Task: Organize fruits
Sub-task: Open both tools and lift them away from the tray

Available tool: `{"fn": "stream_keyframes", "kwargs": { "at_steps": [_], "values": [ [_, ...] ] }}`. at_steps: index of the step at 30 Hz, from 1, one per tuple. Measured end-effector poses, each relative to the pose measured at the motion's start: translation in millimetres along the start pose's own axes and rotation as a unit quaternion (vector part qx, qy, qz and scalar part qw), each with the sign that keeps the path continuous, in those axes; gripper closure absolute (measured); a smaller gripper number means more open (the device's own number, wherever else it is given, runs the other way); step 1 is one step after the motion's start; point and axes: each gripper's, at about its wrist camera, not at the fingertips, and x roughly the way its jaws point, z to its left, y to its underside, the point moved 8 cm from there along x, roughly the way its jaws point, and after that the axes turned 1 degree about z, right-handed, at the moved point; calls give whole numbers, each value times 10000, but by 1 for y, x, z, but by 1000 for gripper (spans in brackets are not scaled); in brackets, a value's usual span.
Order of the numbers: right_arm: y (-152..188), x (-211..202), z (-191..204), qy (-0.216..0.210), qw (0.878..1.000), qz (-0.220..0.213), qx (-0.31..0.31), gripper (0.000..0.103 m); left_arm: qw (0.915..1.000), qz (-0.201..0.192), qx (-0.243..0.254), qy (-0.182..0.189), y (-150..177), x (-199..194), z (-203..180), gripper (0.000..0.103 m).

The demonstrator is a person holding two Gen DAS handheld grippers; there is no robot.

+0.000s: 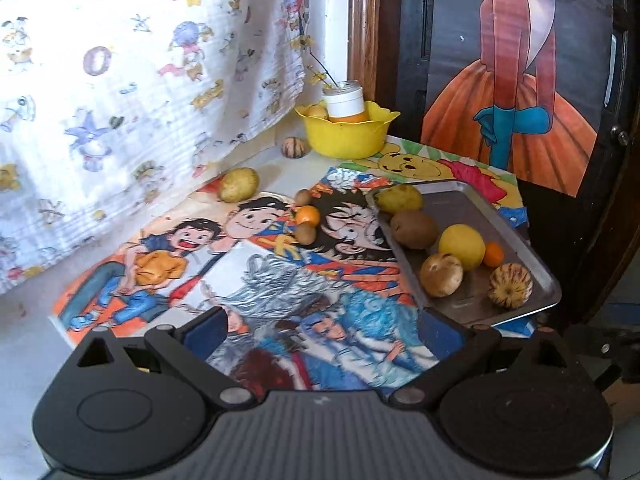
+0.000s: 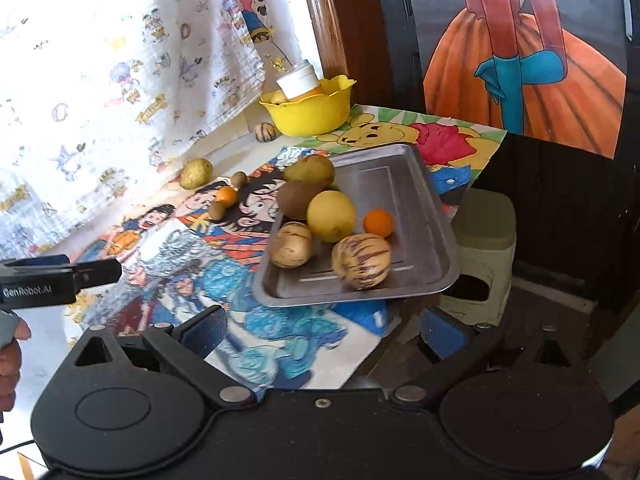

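Silver tray [image 2: 416, 184] holding a yellow lemon [image 2: 331, 216], orange tangerine [image 2: 378, 223], purple-striped cream melon [image 2: 361, 261]; yellow bowl [image 2: 316, 116]; cartoon-print white cloth [image 1: 120, 80].

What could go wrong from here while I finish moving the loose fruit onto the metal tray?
1. The metal tray sits at the table's corner, its near edge seemingly overhanging; a push could tip it off.
2. The round fruits on it, like the lemon and striped melon, may roll when more land.
3. The small orange lies between two kiwis; grabbing it might scatter them.
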Motion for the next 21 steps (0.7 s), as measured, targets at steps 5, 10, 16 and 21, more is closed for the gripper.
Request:
{"fn": "stream_keyframes", "kwargs": {
  "at_steps": [5,10,16,21],
  "values": [
    [0,-4,20,-179,9998,31,-25,1,9998,54,107,-128,1,-10,22,0],
    [-6,-2,42,-432,9988,48,-222,1,9992,80,201,-327,-2,-15,48,0],
    [-24,4,62,-649,9971,-14,-390,1,9982,2,363,-471,-9,-21,74,0],
    [-45,10,72,-753,9955,-20,-567,1,9978,-123,427,-489,-21,-23,82,0]
  ]
}}
